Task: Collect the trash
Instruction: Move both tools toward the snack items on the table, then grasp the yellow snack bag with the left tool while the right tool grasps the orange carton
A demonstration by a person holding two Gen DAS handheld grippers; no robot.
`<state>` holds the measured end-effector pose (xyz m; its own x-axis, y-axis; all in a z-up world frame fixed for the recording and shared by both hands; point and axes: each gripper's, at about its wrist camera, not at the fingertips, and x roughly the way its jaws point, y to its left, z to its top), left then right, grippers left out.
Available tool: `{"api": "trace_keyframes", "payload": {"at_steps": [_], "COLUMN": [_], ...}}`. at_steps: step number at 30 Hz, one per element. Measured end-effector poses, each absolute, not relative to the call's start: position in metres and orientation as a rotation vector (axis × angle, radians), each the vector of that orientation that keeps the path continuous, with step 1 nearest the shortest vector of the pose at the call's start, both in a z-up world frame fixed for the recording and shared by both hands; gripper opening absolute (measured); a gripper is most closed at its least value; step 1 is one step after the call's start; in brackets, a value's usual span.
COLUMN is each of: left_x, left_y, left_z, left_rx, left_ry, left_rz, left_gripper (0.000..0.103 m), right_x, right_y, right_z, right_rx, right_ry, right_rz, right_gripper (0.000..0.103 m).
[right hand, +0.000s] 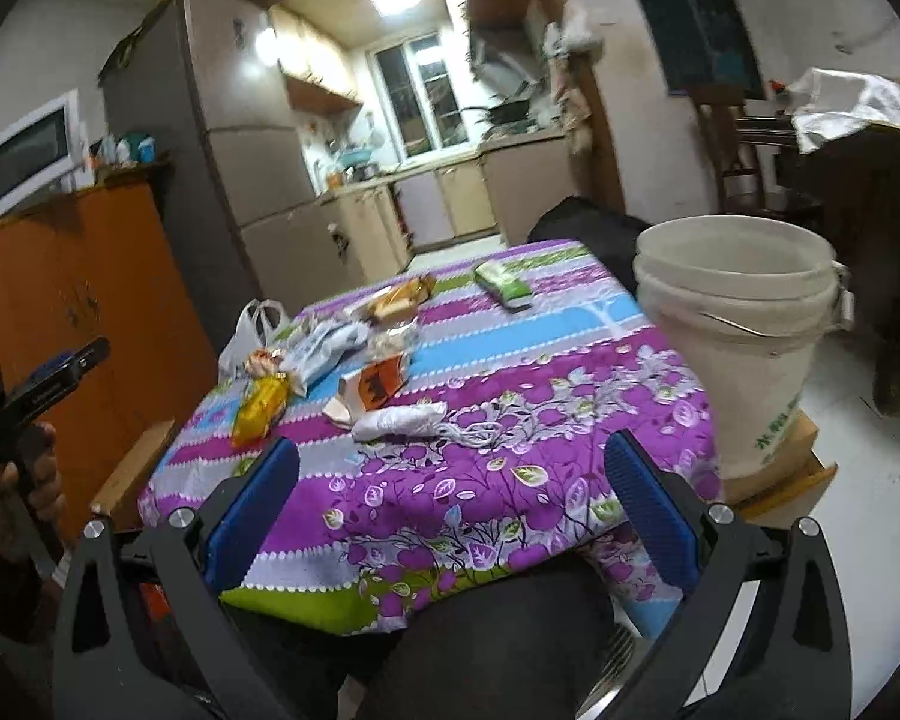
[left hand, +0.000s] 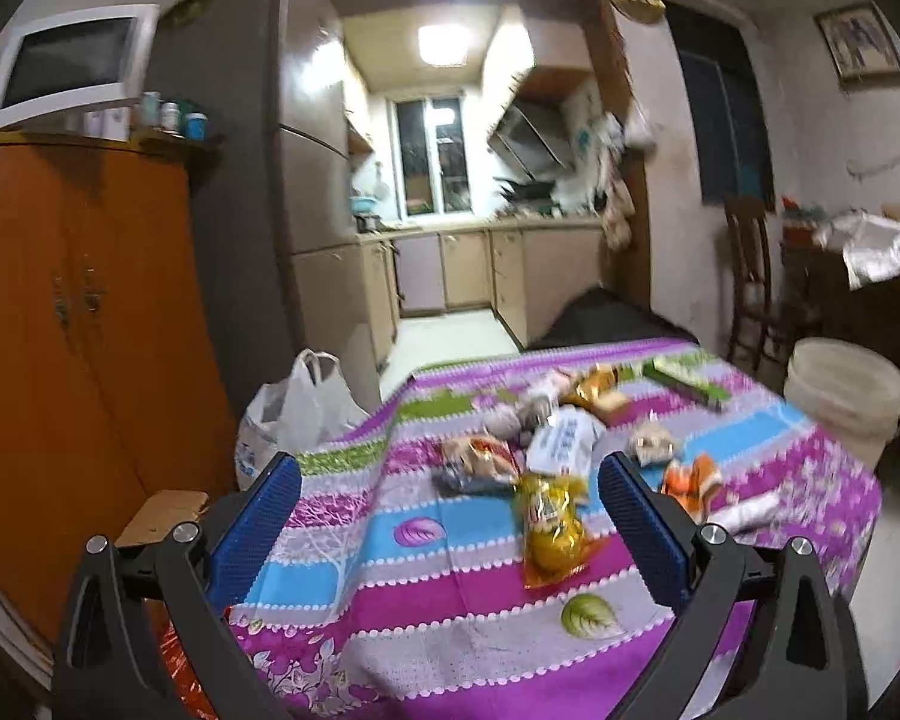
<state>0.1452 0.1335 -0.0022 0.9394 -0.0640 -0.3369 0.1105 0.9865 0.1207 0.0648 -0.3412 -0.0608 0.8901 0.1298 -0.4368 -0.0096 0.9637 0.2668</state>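
2 tools (left hand: pixel 450 516) (right hand: pixel 450 510) agape — wrappers (left hand: pixel 555 531) on tablecloth (left hand: pixel 390 546)

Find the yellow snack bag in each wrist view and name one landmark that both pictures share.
Left wrist view: the yellow snack bag lies low and centre-right on the striped tablecloth, between the open fingers.
Right wrist view: the bag lies centre-left, near the table's left edge.
Shared landmark: the white bucket, at the table's right side.

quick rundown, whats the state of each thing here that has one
left gripper: open, holding nothing
right gripper: open, holding nothing
white bucket: upright, no lid, contents hidden
yellow snack bag: lying flat on the tablecloth
green box: lying flat near the far edge
white plastic bag: upright beside the table, handles up
orange cabinet: doors shut
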Motion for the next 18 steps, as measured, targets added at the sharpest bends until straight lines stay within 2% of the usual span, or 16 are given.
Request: {"api": "trace_keyframes", "payload": {"at_steps": [4, 6, 11, 15, 18], "left_x": [0.170, 0.181, 0.211, 0.223, 0.231], "left_y": [0.118, 0.110, 0.109, 0.104, 0.103], "left_z": [-0.025, -0.037, -0.072, -0.092, -0.100], "left_rx": [0.170, 0.181, 0.105, 0.067, 0.059], "left_ry": [0.405, 0.441, 0.553, 0.609, 0.615], "left_rz": [-0.157, -0.184, -0.223, -0.252, -0.259], "left_gripper": [0.099, 0.099, 0.099, 0.099, 0.099], "right_x": [0.093, 0.108, 0.159, 0.199, 0.231], "right_y": [-0.331, -0.325, -0.299, -0.273, -0.264], "right_z": [-0.066, -0.066, -0.064, -0.067, -0.080], "right_rx": [0.189, 0.152, 0.095, 0.121, 0.187], "right_ry": [0.507, 0.530, 0.588, 0.650, 0.737], "right_rz": [0.167, 0.207, 0.320, 0.348, 0.316], "right_gripper": [0.098, 0.093, 0.071, 0.065, 0.056]}}
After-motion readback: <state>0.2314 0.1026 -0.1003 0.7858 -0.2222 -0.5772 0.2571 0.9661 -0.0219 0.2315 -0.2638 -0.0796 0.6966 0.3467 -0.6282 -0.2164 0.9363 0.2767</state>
